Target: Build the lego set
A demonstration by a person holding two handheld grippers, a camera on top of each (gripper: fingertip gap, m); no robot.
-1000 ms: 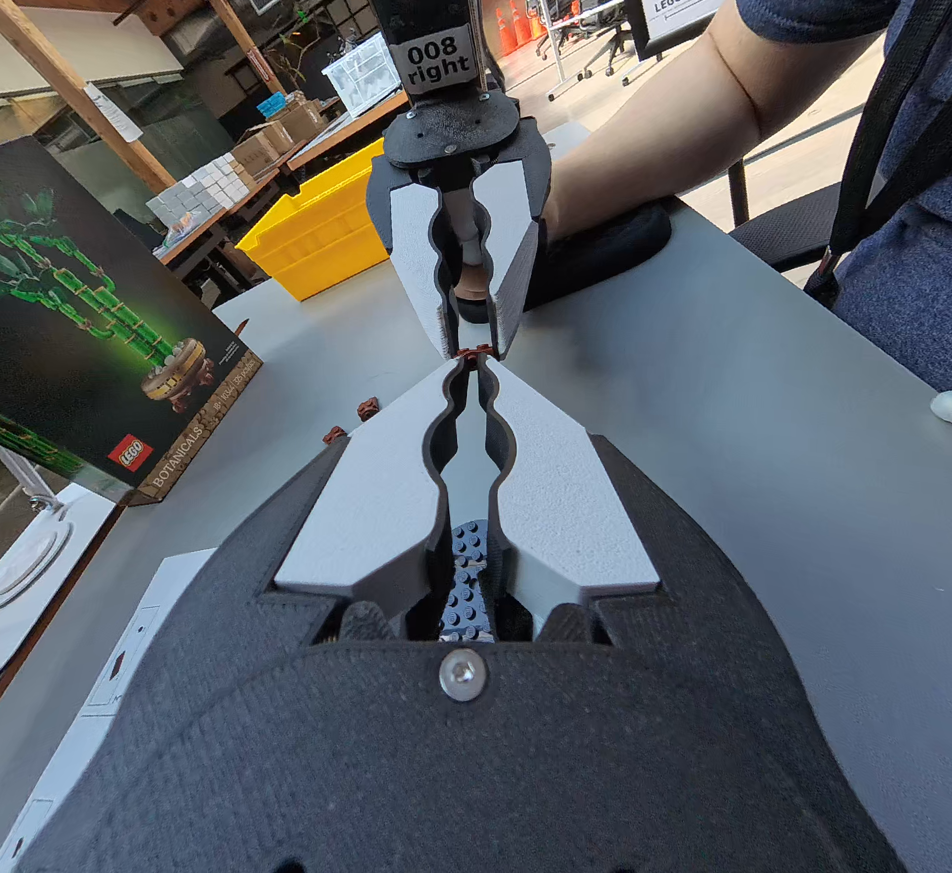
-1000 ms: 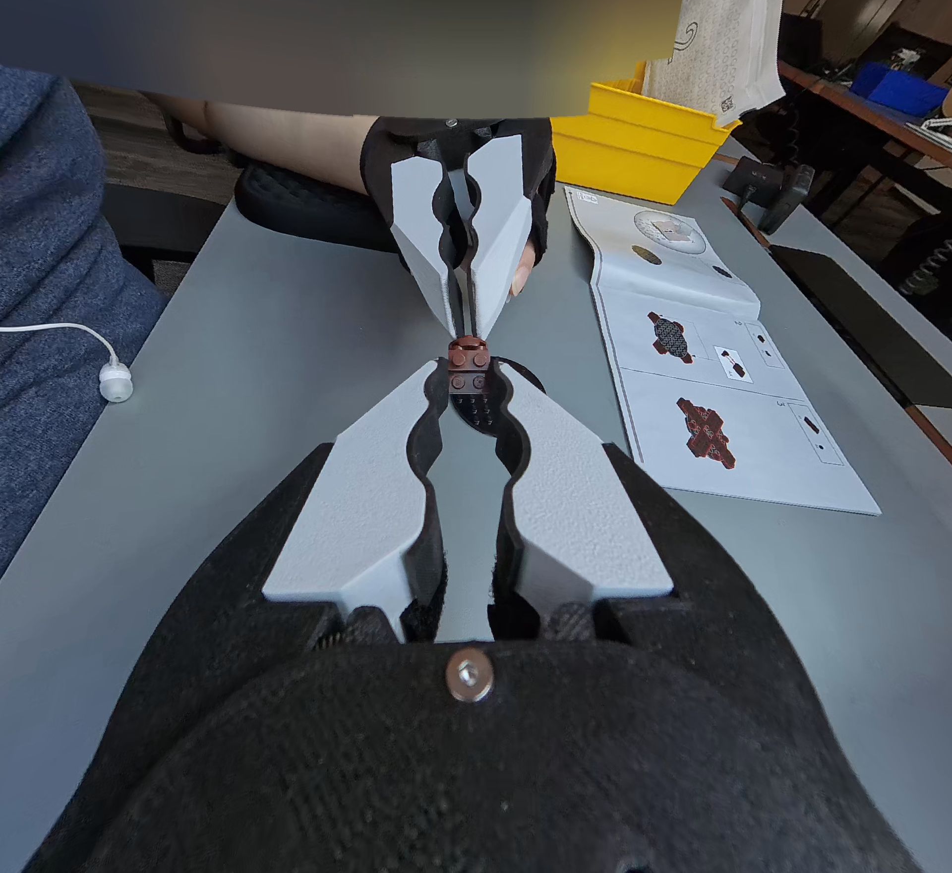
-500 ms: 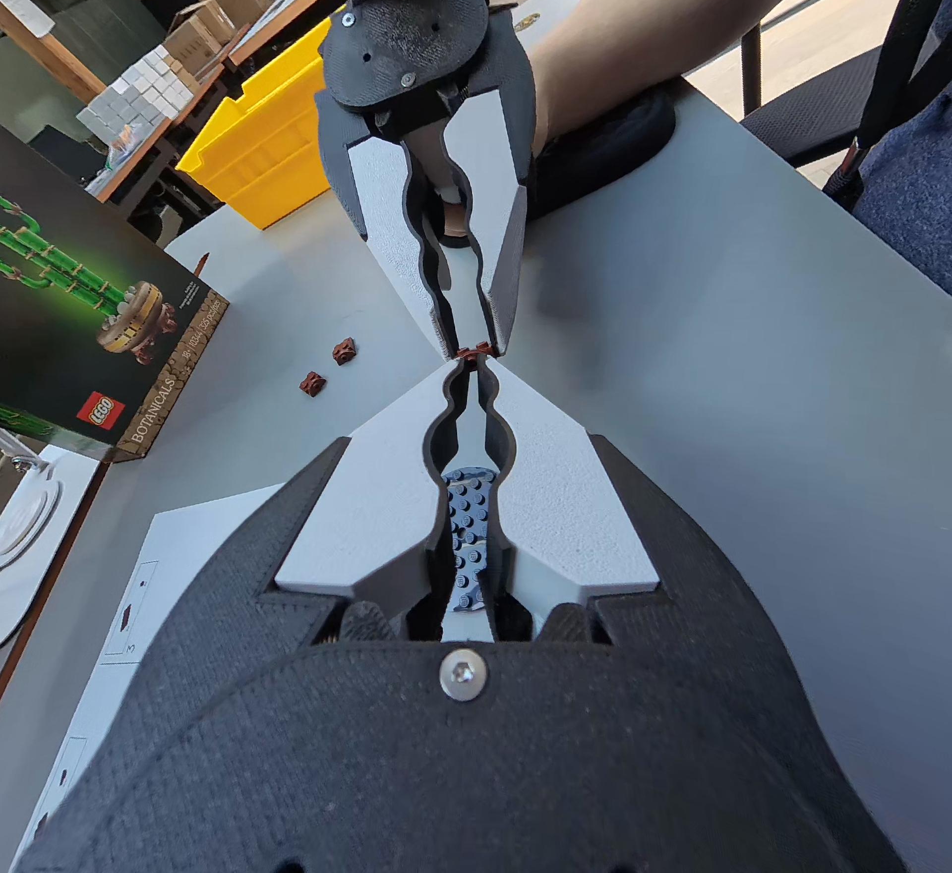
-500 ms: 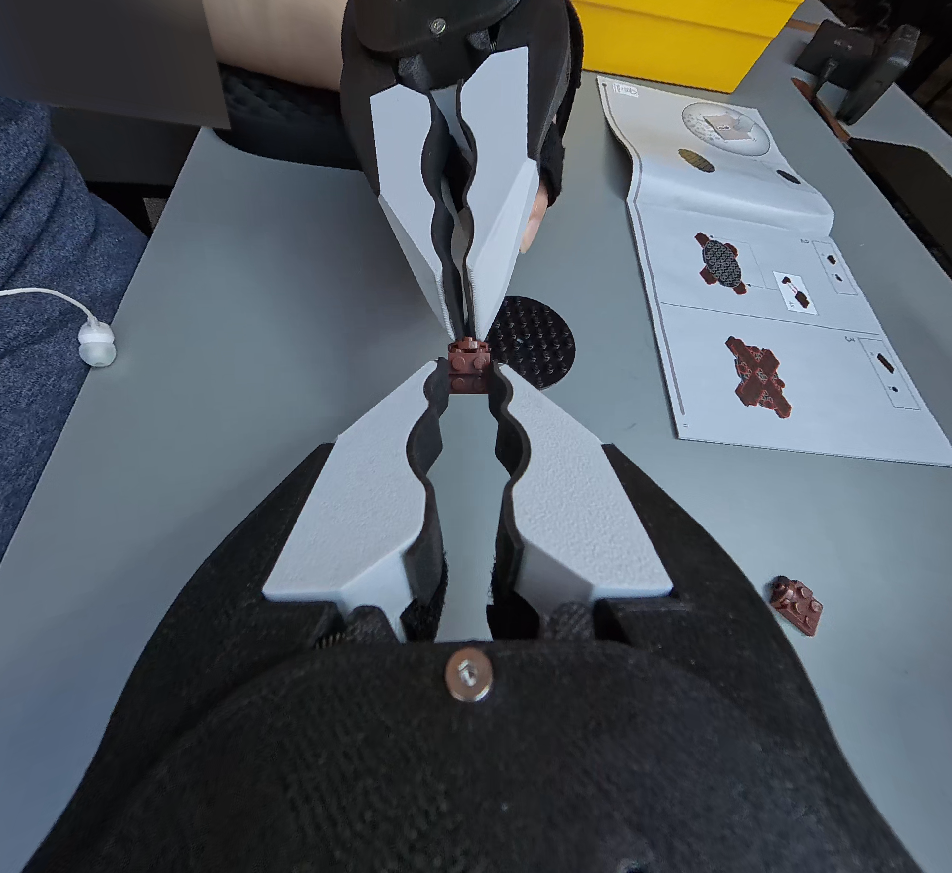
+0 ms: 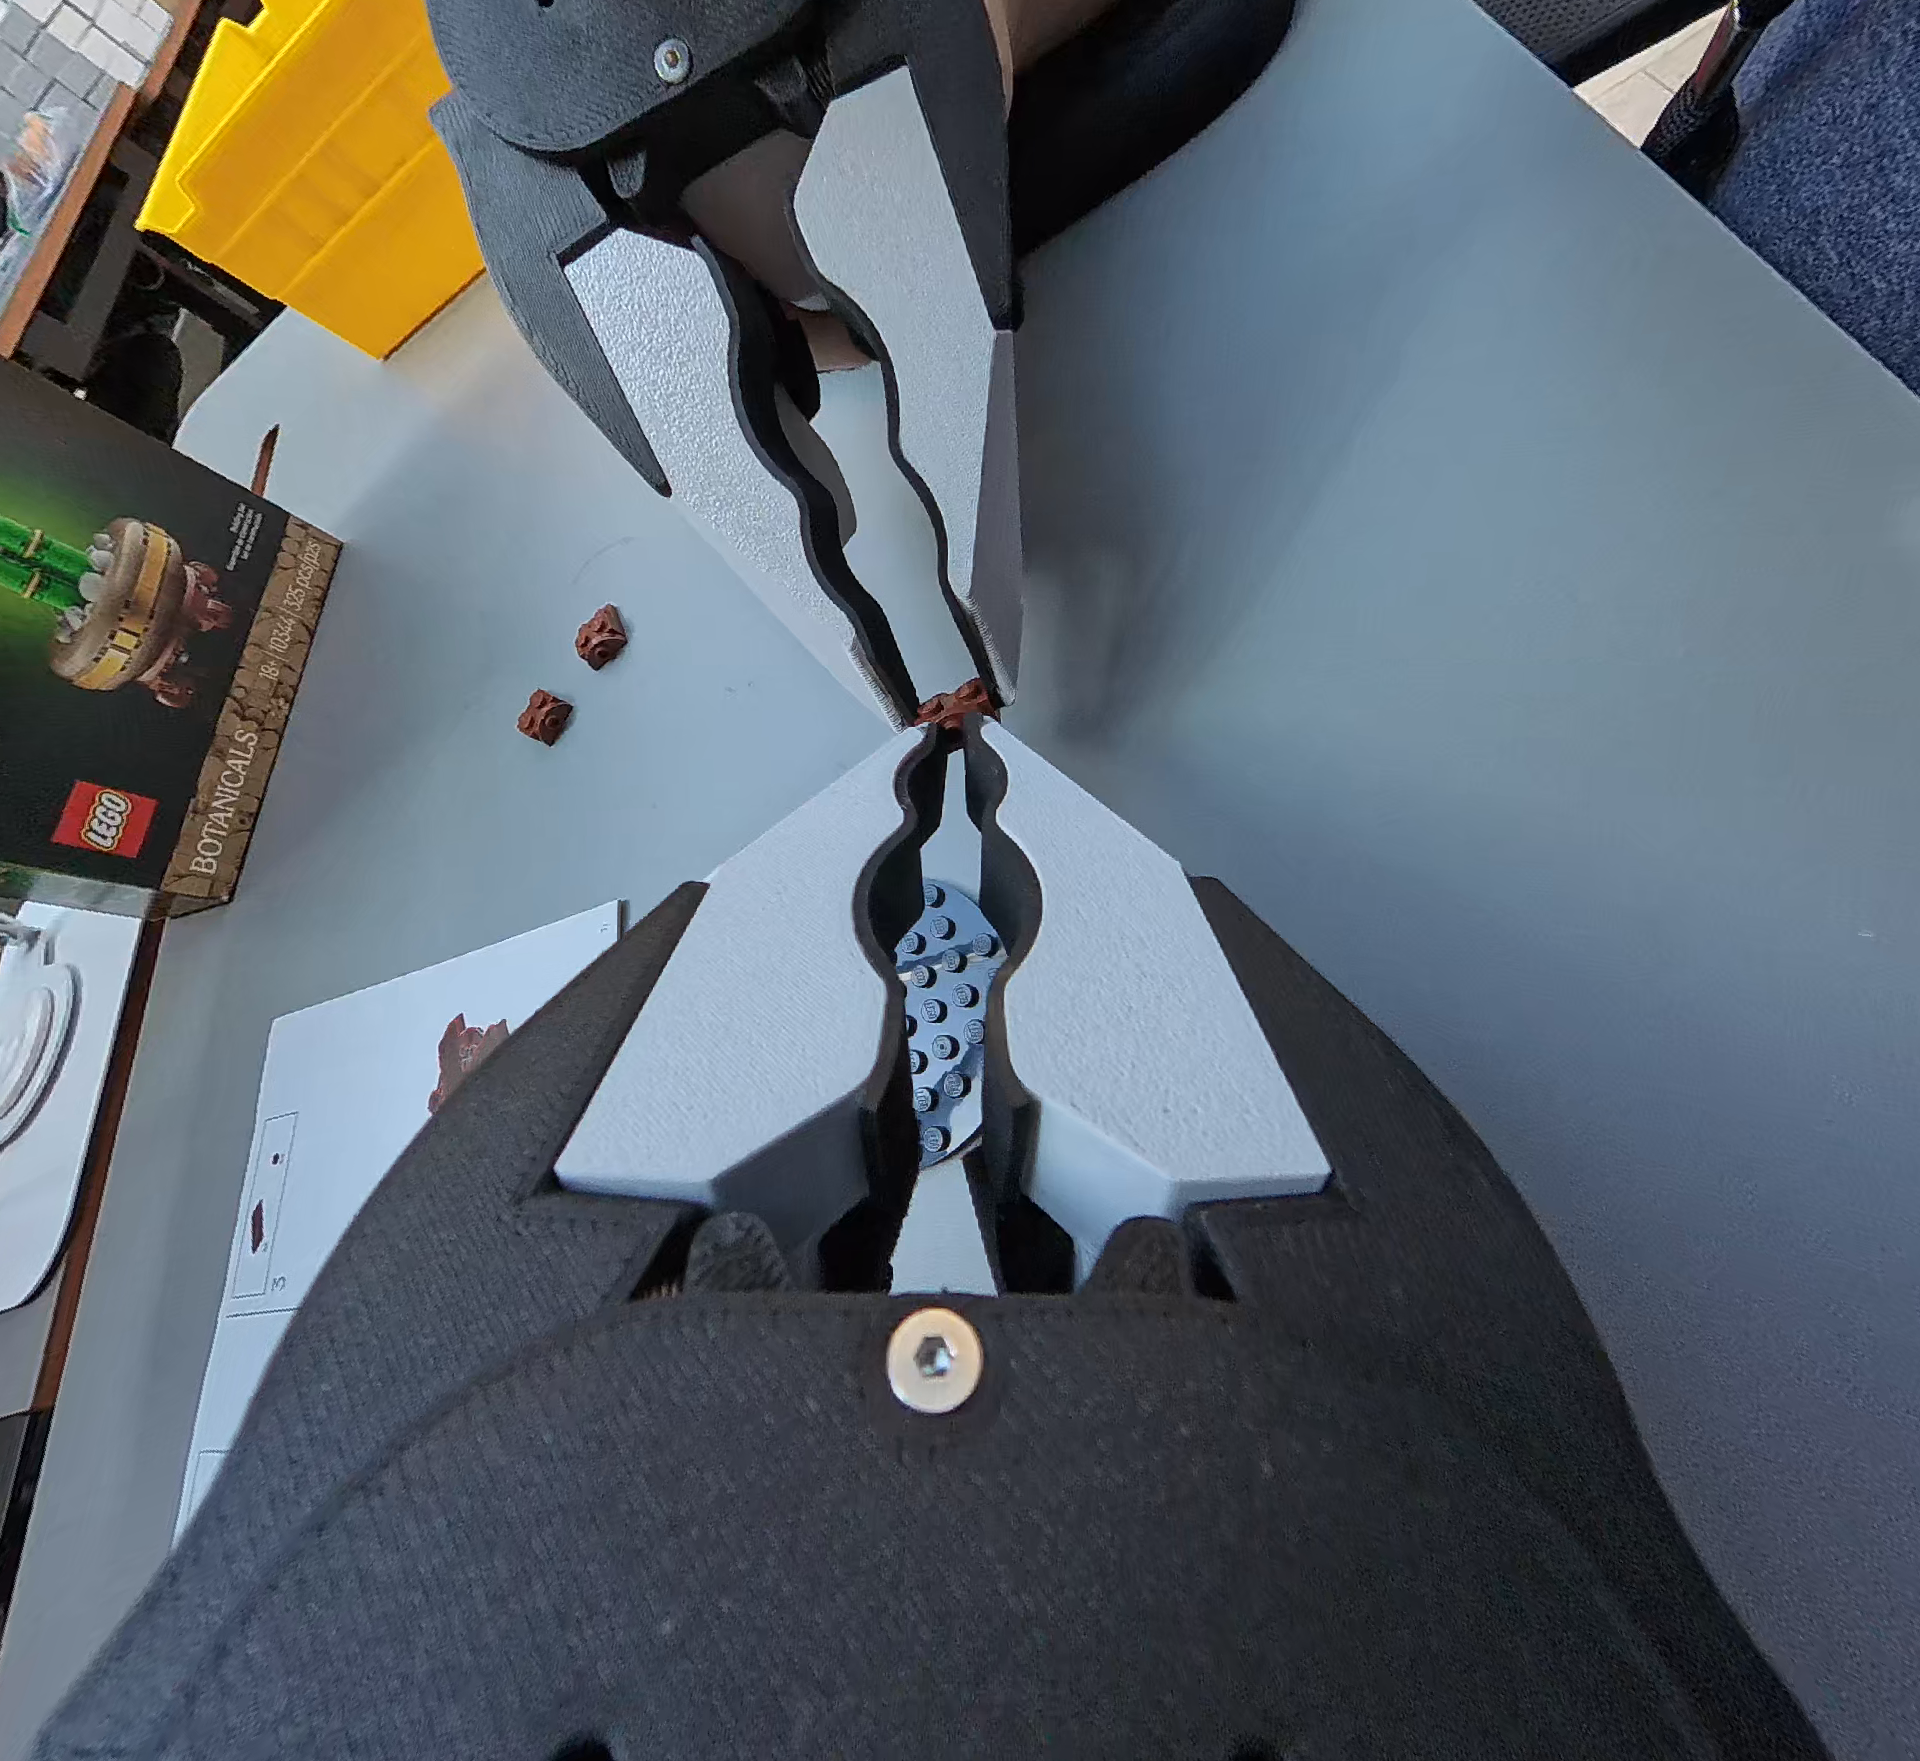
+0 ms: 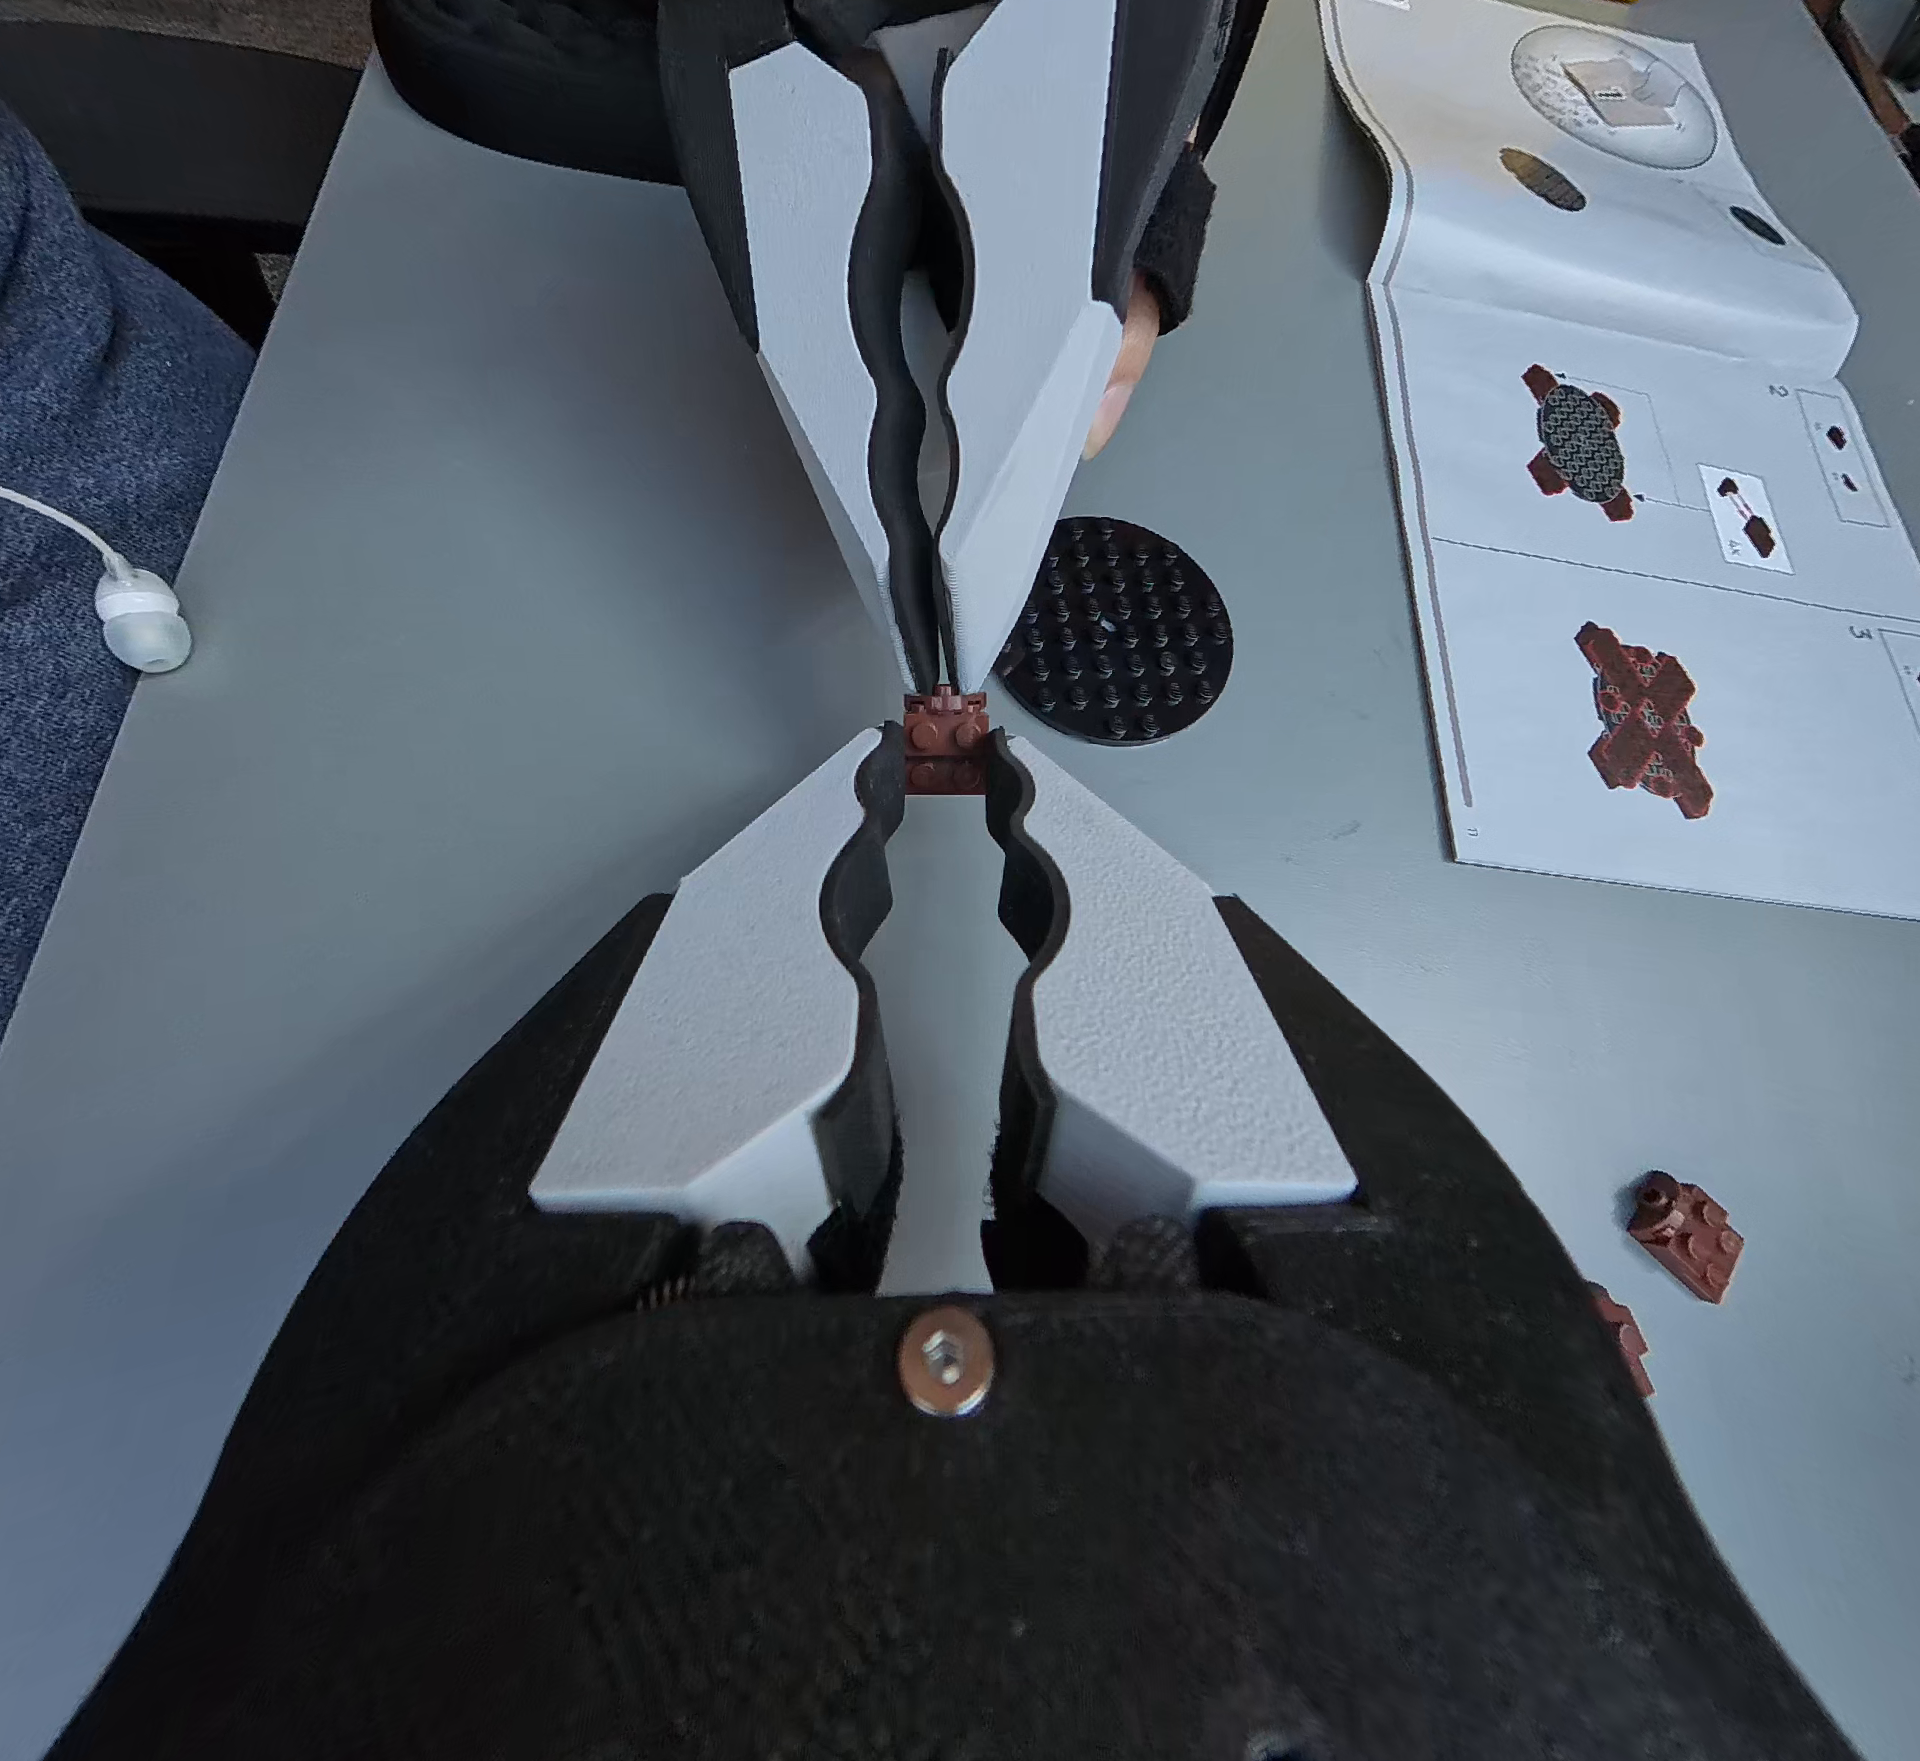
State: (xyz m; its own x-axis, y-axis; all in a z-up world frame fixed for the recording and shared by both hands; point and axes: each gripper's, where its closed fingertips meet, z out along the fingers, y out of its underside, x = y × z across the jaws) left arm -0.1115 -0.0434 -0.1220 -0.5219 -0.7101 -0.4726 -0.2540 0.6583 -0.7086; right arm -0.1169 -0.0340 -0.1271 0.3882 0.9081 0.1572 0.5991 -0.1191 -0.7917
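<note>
My right gripper is shut on a small brown brick, held above the grey table. My left gripper comes from the opposite side, tip to tip, shut on a smaller brown piece that touches the brick's top. In the left wrist view my left gripper meets the right gripper at the brown pieces. A black round studded plate lies on the table just right of the tips; it also shows through the finger gap.
An open instruction booklet lies to the right. Loose brown pieces lie on the table. The set's box and a yellow bin stand at the far side. A white earbud lies at the left edge. My left and right fingertips are right by each other. The black round studded plate is about equally far from each gripper, around 6 centimeters.
Both grippers have tilted down toward the table while staying tip to tip on the brown pieces. The round plate now shows beside the tips, and the loose pieces have come into view.
</note>
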